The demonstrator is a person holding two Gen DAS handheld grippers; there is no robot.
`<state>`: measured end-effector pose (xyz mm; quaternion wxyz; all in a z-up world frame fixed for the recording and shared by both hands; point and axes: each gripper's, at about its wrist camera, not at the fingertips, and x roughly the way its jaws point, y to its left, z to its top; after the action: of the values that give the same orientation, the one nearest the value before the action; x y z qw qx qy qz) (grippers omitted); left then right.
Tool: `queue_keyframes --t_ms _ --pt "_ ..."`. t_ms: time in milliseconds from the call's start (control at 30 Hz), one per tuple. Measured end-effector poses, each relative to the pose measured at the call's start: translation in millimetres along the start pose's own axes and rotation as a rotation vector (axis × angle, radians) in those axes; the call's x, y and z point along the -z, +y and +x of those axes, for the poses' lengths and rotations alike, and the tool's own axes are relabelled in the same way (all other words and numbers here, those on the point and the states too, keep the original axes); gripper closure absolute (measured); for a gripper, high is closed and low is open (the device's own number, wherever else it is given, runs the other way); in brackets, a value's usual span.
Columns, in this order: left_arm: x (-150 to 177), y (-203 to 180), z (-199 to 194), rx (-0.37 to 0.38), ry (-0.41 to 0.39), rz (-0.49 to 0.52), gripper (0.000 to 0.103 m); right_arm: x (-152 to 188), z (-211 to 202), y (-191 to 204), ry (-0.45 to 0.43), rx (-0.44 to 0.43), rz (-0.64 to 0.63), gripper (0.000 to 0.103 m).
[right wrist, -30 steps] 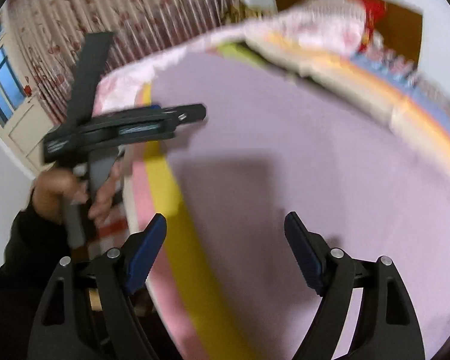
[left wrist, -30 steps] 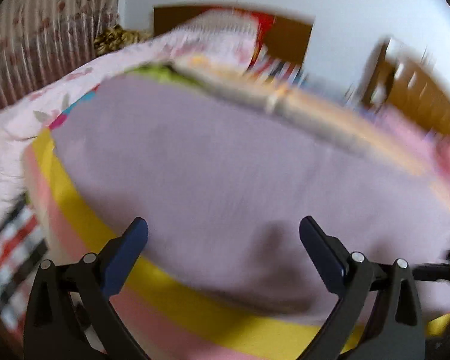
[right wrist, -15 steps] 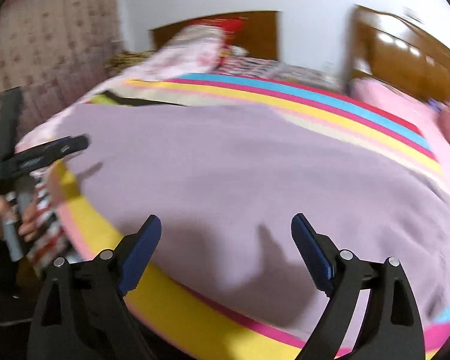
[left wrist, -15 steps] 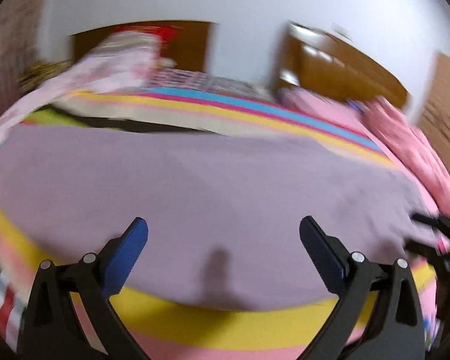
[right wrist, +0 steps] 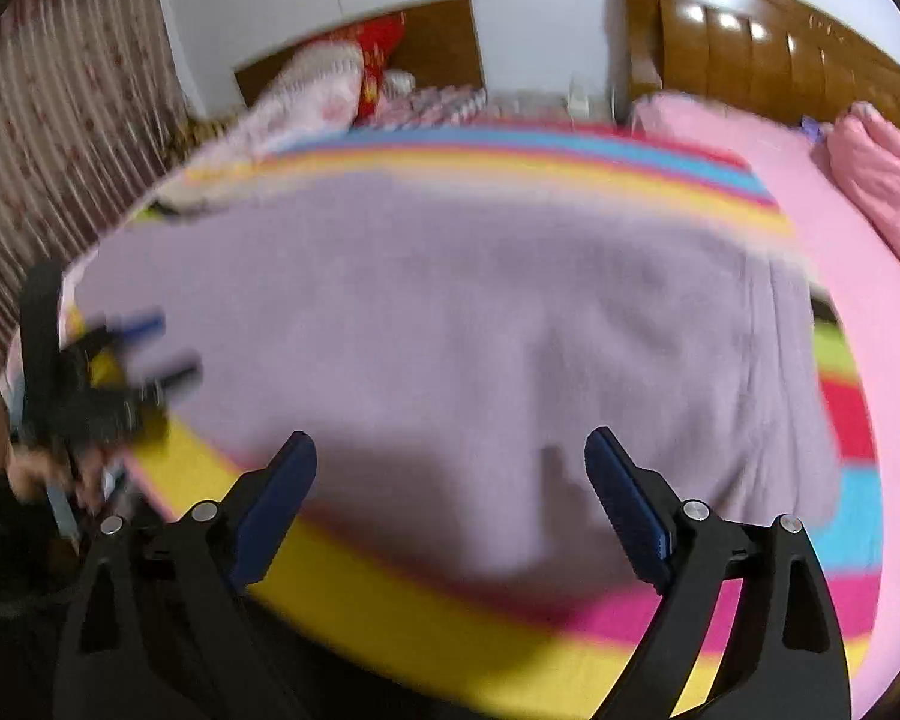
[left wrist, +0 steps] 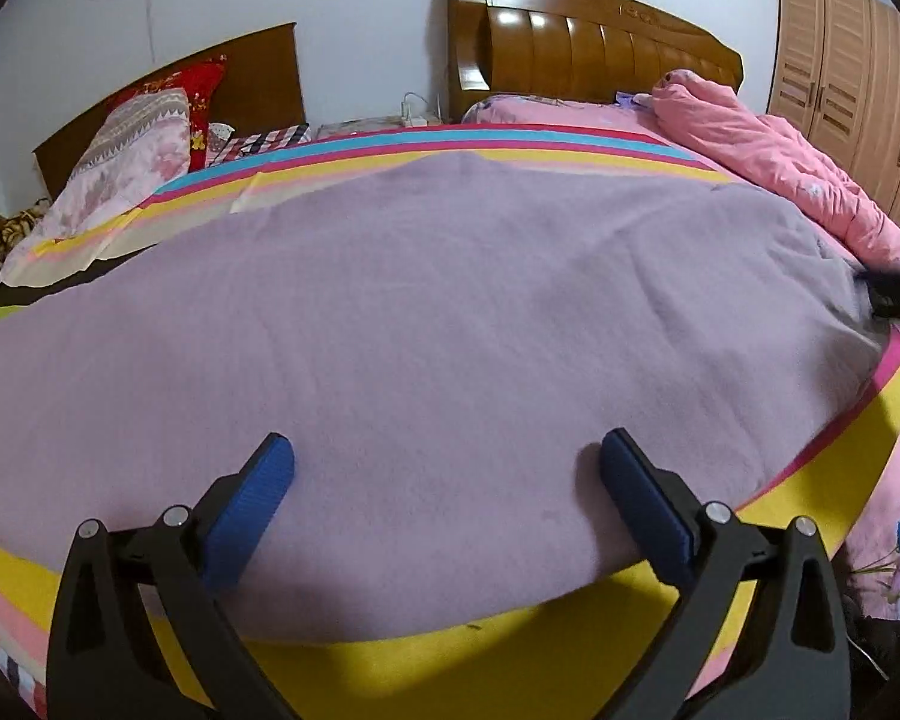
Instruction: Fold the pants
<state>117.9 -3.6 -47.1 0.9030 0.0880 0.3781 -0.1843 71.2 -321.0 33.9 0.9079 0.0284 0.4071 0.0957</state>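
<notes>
A large mauve cloth point(left wrist: 438, 312) lies spread flat over the bed; it also shows in the right wrist view point(right wrist: 480, 324), blurred. No pants can be told apart from it. My left gripper point(left wrist: 444, 456) is open and empty, low over the near edge of the cloth. My right gripper point(right wrist: 450, 450) is open and empty over the cloth's near edge. The left gripper also shows in the right wrist view point(right wrist: 150, 354), at the left. A dark blurred shape point(left wrist: 894, 294) at the right edge of the left view may be the right gripper.
The bed has a striped sheet point(left wrist: 450, 660) of yellow, pink and blue. A pink quilt point(left wrist: 774, 162) lies at the right. Pillows point(left wrist: 144, 132) and wooden headboards point(left wrist: 594, 42) are at the far end. A wardrobe point(left wrist: 858, 72) stands at the right, a curtain point(right wrist: 60, 150) at the left.
Both views have swung to the right across the bed, from the curtain side towards the headboards and pink quilt. Both grippers stay open and empty.
</notes>
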Motion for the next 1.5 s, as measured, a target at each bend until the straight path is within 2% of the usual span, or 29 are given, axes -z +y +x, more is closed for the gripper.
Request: queue_keyframes --t_ms 33,100,167,200,267,300,333,367,400,500,567,633,667,733,800,833,900,1033,1133,1200,1300,1367,1433,1467,1500 --pt "0.7 -1.5 -0.8 0.001 -0.001 0.000 0.001 -18.4 12.3 -4.8 0.001 0.030 -0.005 0.015" --pt "-0.5 -7.4 -2.8 0.004 -0.004 0.002 0.001 -46.3 39.3 -21.8 0.038 0.031 0.046 0.015" --pt "0.8 -7.5 -3.4 0.006 -0.008 0.003 0.002 -66.2 60.4 -29.5 0.080 0.005 0.105 0.015" --pt "3.0 -8.1 -9.3 0.006 -0.008 0.003 0.002 -76.9 69.0 -26.5 0.085 -0.038 0.107 0.015" --pt "1.3 -8.2 -9.2 0.003 0.010 -0.002 0.002 -84.2 71.8 -14.9 0.083 -0.042 0.067 0.015" --pt "-3.9 -8.8 -9.6 0.009 0.042 -0.018 0.002 -83.0 72.3 -6.9 0.100 -0.023 0.039 0.015" --pt "-11.1 -7.4 -11.5 0.054 0.066 -0.036 0.002 -80.4 71.0 -0.7 0.104 -0.022 0.013 0.015" --pt "-22.4 -6.4 -17.5 0.132 0.062 -0.052 0.002 -78.4 68.4 5.3 0.102 -0.026 -0.014 0.014" --pt "-33.5 -6.8 -21.8 0.164 0.043 -0.052 0.002 -69.6 61.0 11.3 0.099 -0.026 -0.046 0.014" --pt "-82.8 -24.1 -22.7 0.117 -0.026 0.055 0.002 -48.1 52.4 12.0 0.104 -0.013 -0.062 0.013" --pt "-116.1 -43.7 12.0 0.127 0.016 0.124 0.002 -40.1 51.0 10.2 0.098 -0.060 -0.055 0.013" --pt "-137.5 -57.1 56.7 0.105 0.086 0.134 0.002 -34.4 53.2 11.9 0.108 -0.076 -0.073 0.013" --pt "-144.1 -62.4 72.7 0.099 0.101 0.134 0.002 -31.2 58.2 11.8 0.134 -0.051 -0.088 0.013" --pt "-158.0 -77.0 112.6 0.146 0.135 0.132 0.002 -18.6 69.8 7.8 0.219 0.004 -0.100 0.013" --pt "-162.7 -86.0 141.6 0.138 0.161 0.127 0.002 -2.6 60.0 6.5 0.194 -0.011 -0.125 0.013" --pt "-163.8 -88.6 155.0 0.110 0.184 0.139 0.001 3.4 53.9 3.5 0.191 -0.020 -0.119 0.013" --pt "-171.1 -89.6 165.3 0.086 0.185 0.126 0.001 14.4 40.1 -2.0 0.190 -0.023 -0.108 0.013" --pt "-171.0 -90.4 174.4 0.086 0.183 0.127 0.001 26.6 26.2 -4.3 0.192 -0.008 -0.089 0.013" --pt "-171.6 -89.8 174.7 0.083 0.181 0.124 0.001 14.6 19.7 -3.4 0.193 0.012 -0.047 0.013" --pt "-171.3 -88.3 170.1 0.081 0.178 0.120 0.001 -4.3 20.3 3.5 0.130 0.013 -0.061 0.013" --pt "-170.7 -89.9 162.2 0.077 0.174 0.119 0.001 -32.1 39.3 15.9 0.090 -0.024 -0.088 0.013" --pt "-170.7 -90.9 161.0 0.079 0.174 0.119 0.001 -42.9 66.5 19.0 0.128 0.003 -0.094 0.013" --pt "-169.4 -92.1 156.6 0.079 0.173 0.120 0.001 -39.8 88.1 16.9 0.194 0.056 -0.098 0.013" --pt "-169.3 -91.7 156.5 0.080 0.173 0.119 0.001 -35.7 94.7 15.2 0.217 0.061 -0.091 0.012" --pt "-169.5 -91.2 156.4 0.082 0.173 0.118 0.001 -30.6 92.4 7.7 0.206 0.027 -0.063 0.011"
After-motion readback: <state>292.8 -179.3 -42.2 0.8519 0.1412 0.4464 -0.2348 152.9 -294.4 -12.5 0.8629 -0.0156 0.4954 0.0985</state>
